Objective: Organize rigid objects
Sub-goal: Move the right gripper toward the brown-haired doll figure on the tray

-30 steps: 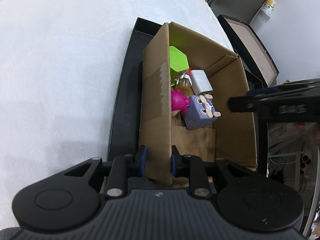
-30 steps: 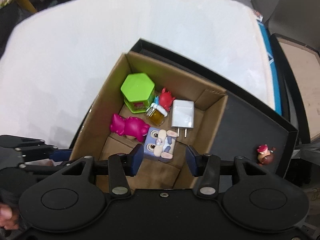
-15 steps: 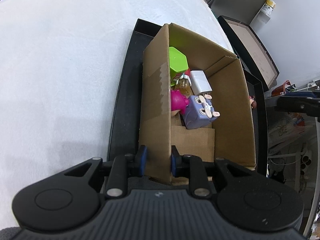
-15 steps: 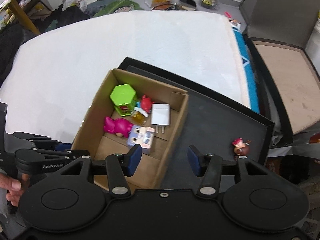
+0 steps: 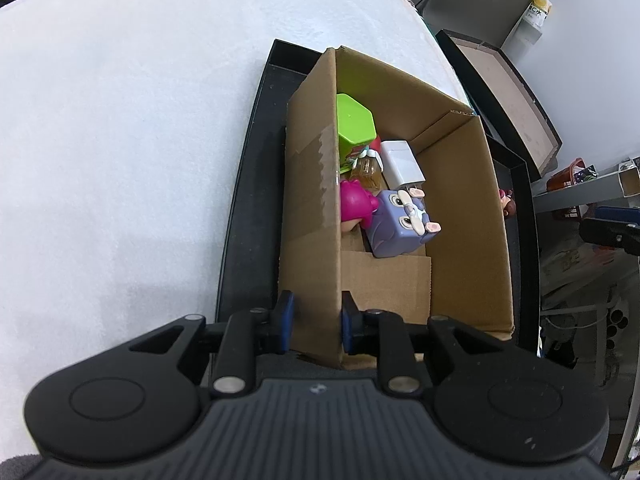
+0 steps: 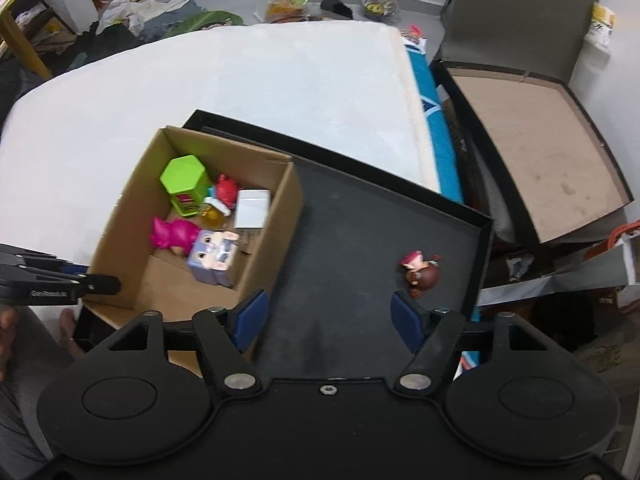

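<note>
**Right gripper clear of the box, jaws widening**

The left gripper point(image 5: 315, 322) stays clamped on the near wall of the cardboard box point(image 6: 276, 236), unmoved. Since a second ago the right gripper point(image 6: 326, 322) has gone from above the box to over the black tray point(image 6: 352, 248) beside it; its jaws have just been opening, with nothing between them. The purple cube toy point(image 6: 212, 258) lies in the box beside the pink figure point(image 6: 174, 234). A small brown figure point(image 6: 420, 272) stands on the tray, well apart from the box.
</note>
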Action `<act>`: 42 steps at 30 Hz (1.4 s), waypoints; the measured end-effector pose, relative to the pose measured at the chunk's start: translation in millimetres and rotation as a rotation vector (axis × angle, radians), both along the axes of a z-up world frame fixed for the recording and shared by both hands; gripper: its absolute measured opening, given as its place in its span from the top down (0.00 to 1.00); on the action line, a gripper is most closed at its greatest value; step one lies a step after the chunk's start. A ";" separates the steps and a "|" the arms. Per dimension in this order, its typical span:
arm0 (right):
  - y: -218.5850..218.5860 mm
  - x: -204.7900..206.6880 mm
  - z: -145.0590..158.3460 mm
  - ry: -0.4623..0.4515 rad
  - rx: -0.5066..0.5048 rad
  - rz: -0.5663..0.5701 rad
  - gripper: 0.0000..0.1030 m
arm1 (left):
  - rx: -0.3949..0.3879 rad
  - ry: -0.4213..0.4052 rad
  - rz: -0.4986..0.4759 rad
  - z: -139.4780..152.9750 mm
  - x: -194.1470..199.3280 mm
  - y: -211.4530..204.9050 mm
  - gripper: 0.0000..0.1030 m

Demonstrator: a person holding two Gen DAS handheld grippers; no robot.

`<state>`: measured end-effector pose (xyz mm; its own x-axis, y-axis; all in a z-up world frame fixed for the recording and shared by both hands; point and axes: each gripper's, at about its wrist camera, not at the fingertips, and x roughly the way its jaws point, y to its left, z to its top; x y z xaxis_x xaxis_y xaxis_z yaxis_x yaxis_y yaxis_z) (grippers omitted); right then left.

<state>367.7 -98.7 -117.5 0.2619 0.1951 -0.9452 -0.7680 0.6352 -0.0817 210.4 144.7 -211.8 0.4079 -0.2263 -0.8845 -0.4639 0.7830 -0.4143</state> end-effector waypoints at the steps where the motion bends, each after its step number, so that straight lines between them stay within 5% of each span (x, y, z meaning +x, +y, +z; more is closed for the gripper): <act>1: -3.2 1.6 1.0 -0.005 0.006 -0.007 0.33 | 0.000 0.001 0.000 -0.2 -0.1 0.3 0.79; 19: -70.6 24.1 -17.0 -0.046 0.147 -0.191 0.17 | -0.001 0.004 -0.001 -1.4 0.5 -0.5 0.78; 34: -94.9 33.6 -63.8 -0.009 0.239 -0.297 0.16 | -0.007 0.004 0.011 -0.1 -0.3 1.1 0.78; 42: -96.4 44.0 -88.9 0.009 0.191 -0.316 0.16 | 0.001 0.012 0.011 -0.7 1.6 0.0 0.78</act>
